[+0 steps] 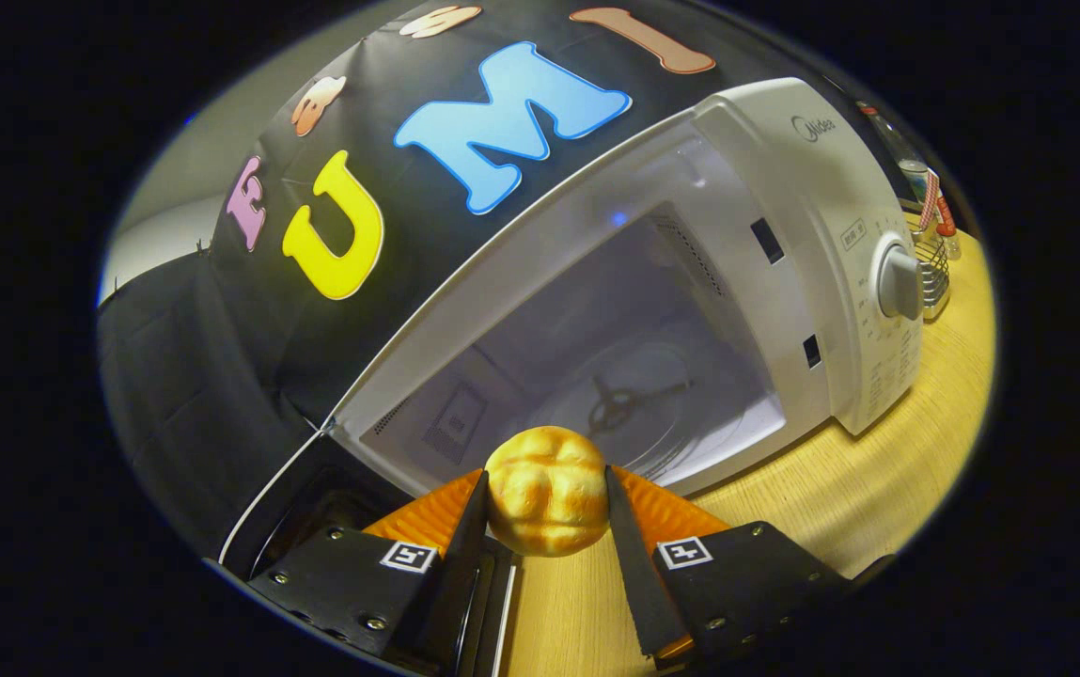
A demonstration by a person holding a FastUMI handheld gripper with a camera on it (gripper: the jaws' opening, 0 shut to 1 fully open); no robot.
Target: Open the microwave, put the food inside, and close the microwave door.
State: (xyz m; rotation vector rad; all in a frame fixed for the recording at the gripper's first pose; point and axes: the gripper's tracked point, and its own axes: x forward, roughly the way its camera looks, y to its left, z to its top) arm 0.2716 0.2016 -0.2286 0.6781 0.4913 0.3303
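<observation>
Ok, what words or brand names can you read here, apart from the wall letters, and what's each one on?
"Midea": on the white microwave, above its control panel.
Small print around the grey round dial: too small to read.
Square markers on the tongs, shut on the round golden bun: patterns, no words.

Bun (547, 491) between the claw (545, 503) fingers — just before the open microwave (812, 244) on the table (887, 489).

Open microwave door (286, 512) cut off beside the claw (546, 512), bun's (547, 489) sides hidden by its fingers. Bottle (915, 174) half hidden behind the microwave (821, 244); panel print too small to read.
</observation>
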